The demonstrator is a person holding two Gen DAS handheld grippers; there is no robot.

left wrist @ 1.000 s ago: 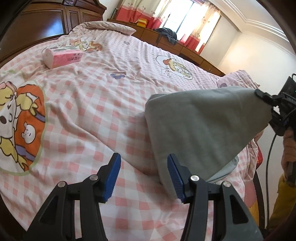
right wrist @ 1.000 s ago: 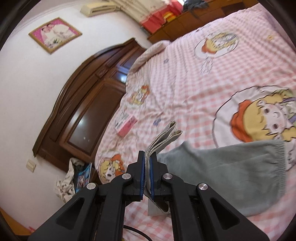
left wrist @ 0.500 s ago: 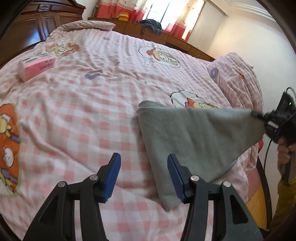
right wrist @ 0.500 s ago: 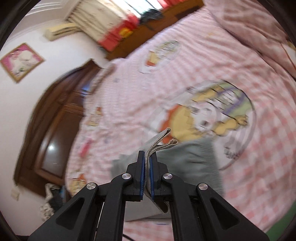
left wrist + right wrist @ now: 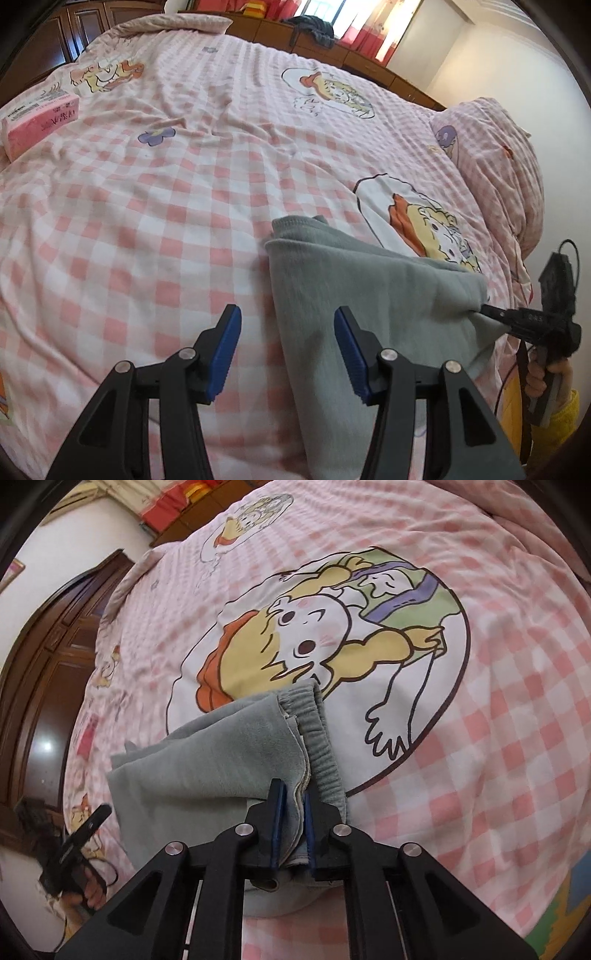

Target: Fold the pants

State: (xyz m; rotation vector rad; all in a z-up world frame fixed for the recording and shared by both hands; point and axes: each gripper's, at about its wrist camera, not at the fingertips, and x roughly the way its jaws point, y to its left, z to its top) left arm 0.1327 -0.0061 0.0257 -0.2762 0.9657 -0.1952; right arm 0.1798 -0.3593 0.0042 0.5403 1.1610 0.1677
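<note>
The right tongs (image 5: 291, 825) clamp the hemmed leg ends of a pair of soft grey fleece pants (image 5: 369, 291) on a bed covered with a pink-and-white checked cartoon-print sheet (image 5: 147, 206), while the left tongs (image 5: 286, 354) hang wide apart and empty just above the fabric's near fold. The pants lie doubled over near the bed's front edge, the leg ends brought up alongside the ribbed elastic waistband (image 5: 317, 734); the pinched corner looks slightly raised off the layer below. The risk now appears to lie in the release: letting go from a height, or pulling the tongs back before they part fully, could drag the top layer askew and leave the hems short of the waistband. The thick pinched layers may also slip unevenly. A pink tissue pack (image 5: 37, 118) sits well apart.
</note>
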